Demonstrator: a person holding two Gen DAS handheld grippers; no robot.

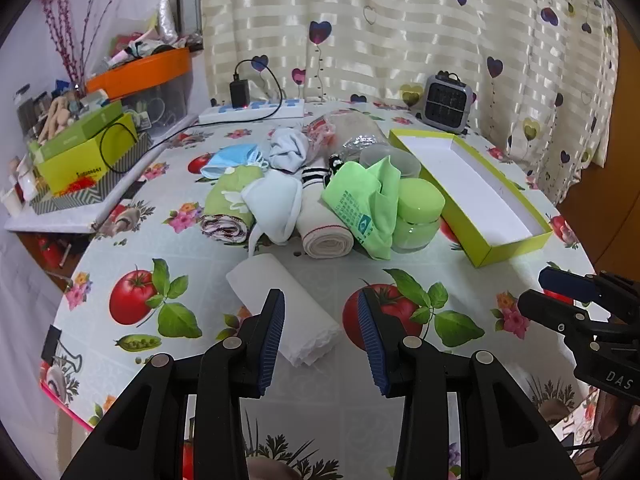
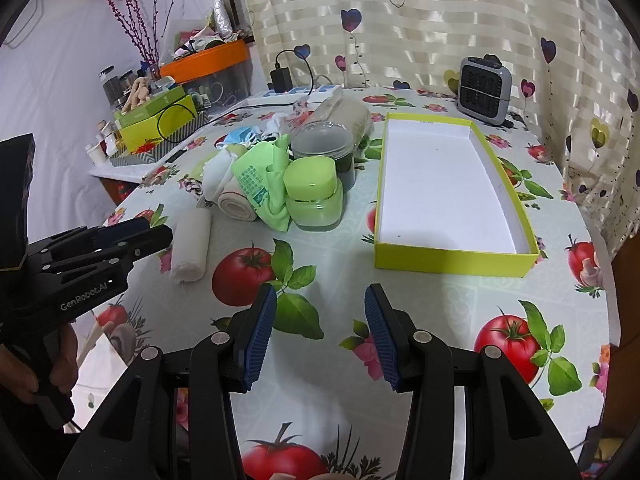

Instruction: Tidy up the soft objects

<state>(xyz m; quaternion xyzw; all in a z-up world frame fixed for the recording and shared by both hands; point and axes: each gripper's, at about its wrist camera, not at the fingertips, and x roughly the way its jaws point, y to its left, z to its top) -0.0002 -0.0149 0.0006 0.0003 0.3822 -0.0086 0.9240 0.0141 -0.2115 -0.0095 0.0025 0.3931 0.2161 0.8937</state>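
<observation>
Left wrist view puts the left gripper (image 1: 321,312) low over the white rolled cloth (image 1: 286,312), fingers apart with the roll's near end between them, nothing clamped; the roll lies alone, nearer than the soft pile (image 1: 296,196) and left of the yellow box (image 1: 472,196), which holds nothing; the right gripper (image 2: 320,320) hangs spread before that box. I judge the first pick is under way; next, close squarely on the roll and carry it to the box.

Left tongs (image 1: 322,334), right tongs (image 2: 320,330) agape.
</observation>
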